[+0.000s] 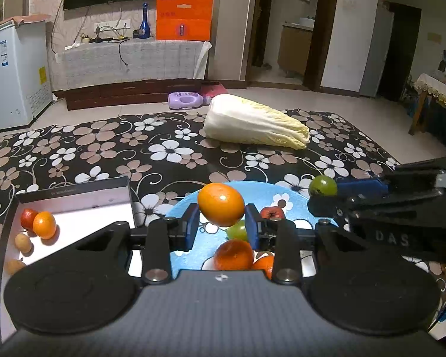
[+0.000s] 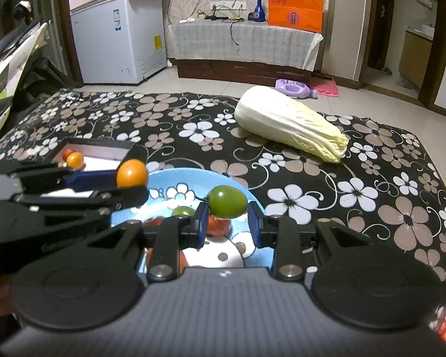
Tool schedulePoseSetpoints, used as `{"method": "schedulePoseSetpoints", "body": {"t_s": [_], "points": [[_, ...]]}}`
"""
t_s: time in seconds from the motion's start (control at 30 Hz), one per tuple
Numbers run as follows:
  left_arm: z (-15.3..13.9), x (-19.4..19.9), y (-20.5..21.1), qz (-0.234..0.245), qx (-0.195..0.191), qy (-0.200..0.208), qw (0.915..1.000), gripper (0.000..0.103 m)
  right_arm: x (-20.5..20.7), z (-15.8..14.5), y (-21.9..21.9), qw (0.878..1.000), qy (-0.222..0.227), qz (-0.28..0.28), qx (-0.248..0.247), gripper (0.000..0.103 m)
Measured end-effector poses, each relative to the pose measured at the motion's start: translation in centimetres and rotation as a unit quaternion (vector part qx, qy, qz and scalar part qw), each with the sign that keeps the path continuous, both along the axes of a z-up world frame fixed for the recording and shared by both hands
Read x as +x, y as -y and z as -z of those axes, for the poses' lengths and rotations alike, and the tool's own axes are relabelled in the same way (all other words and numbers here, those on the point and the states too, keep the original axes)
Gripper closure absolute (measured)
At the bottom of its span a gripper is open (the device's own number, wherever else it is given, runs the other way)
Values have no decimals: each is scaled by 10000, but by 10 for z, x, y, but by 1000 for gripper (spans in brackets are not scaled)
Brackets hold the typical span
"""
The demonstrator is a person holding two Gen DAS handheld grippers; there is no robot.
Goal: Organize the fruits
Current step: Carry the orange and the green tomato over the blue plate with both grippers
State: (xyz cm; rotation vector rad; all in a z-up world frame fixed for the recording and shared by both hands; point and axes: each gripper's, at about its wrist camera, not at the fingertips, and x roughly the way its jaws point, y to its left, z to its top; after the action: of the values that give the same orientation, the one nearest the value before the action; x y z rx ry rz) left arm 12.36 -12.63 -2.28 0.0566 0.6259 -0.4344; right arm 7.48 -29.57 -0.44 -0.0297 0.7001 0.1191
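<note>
- Lower left, our box [image 1: 74, 199] already holds four small fruits.
- Centre, our left gripper [image 1: 222, 224] clasps an orange [image 1: 221, 204] above the blue plate [image 1: 258, 189]; several fruits remain there.
- Right, our right gripper [image 2: 228, 223] grips a green fruit [image 2: 228, 201].

Cabbage [image 1: 254, 124] beyond plate [image 1: 261, 189]; flowered cloth [image 1: 110, 148] between.

Black floral cloth [image 1: 169, 151] covers counter, cream and brown flowers all over. Napa cabbage [image 1: 254, 125] lies on its side at far right, leafy end pointing right. Blue plate [image 1: 261, 192] sits near centre, fruit on it. Black-walled box [image 1: 74, 205] with white floor sits near left, just beside plate, holding small fruits.
</note>
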Motion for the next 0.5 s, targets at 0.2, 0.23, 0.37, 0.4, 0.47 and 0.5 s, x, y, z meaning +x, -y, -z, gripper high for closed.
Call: {"method": "schedulePoseSetpoints", "body": {"t_s": [0.2,0.23,0.37,0.4,0.47,0.5], "points": [[4,8,10,64,27,-7,10000,64,-1,4,3,9998,-137,-105,-66,71],[5,9,12,75,29,-13,10000,64,-2,5,4,9998,-155,-116,-81,71],[8,14,16,89,33,-33,9999,64,-4,6,6,9997,-182,-140,-108,71],[9,14,17,87,35,-46,9999,64,-4,7,6,9997,-191,-145,-109,71],[10,16,19,95,33,-70,9999,64,-5,7,8,9996,-211,-154,-116,71],[11,16,20,105,30,-69,9999,64,-5,8,8,9996,-219,-155,-121,71]]}}
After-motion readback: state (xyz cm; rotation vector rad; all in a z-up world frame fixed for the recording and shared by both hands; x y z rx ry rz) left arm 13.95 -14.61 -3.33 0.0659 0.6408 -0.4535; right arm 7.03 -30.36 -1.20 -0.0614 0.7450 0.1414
